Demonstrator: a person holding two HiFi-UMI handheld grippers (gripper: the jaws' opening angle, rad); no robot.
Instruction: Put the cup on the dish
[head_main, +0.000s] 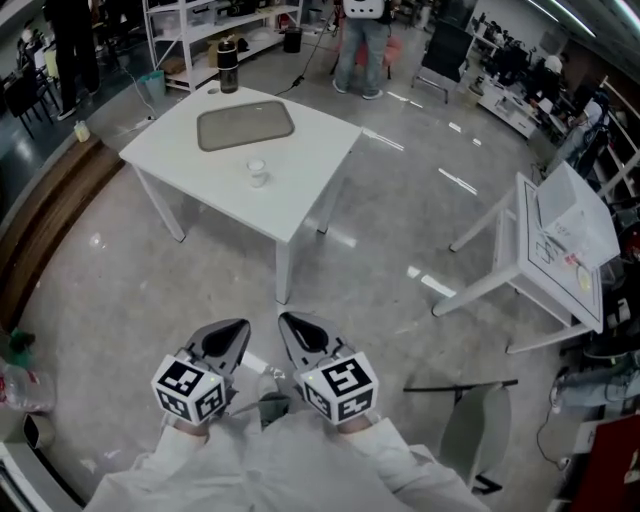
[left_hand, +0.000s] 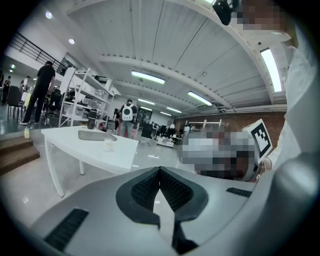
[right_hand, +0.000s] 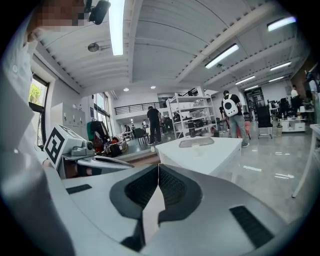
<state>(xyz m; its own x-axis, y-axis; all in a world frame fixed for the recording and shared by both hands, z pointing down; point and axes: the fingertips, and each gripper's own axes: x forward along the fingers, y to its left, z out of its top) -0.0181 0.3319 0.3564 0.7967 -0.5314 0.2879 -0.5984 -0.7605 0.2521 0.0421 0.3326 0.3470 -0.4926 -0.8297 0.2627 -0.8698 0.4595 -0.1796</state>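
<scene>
A small white cup (head_main: 257, 172) stands on a white table (head_main: 310, 150) a few steps ahead of me. Just beyond it lies the dish, a flat grey tray (head_main: 245, 127). Both grippers are held close to my body, far short of the table. My left gripper (head_main: 240, 325) and right gripper (head_main: 285, 318) are shut with nothing between their jaws. The left gripper view shows its own shut tips (left_hand: 160, 169), with the cup (left_hand: 108, 143) and tray (left_hand: 94, 135) far off to the left. In the right gripper view the shut tips (right_hand: 158, 166) point toward the cup (right_hand: 195, 147) and tray (right_hand: 196, 142).
A dark bottle (head_main: 228, 65) stands at the table's far corner. A second white table (head_main: 560, 240) is tipped at the right, and a black stand (head_main: 460, 385) lies on the floor near it. A person (head_main: 360, 50) stands beyond the table, with shelving (head_main: 200, 30) behind.
</scene>
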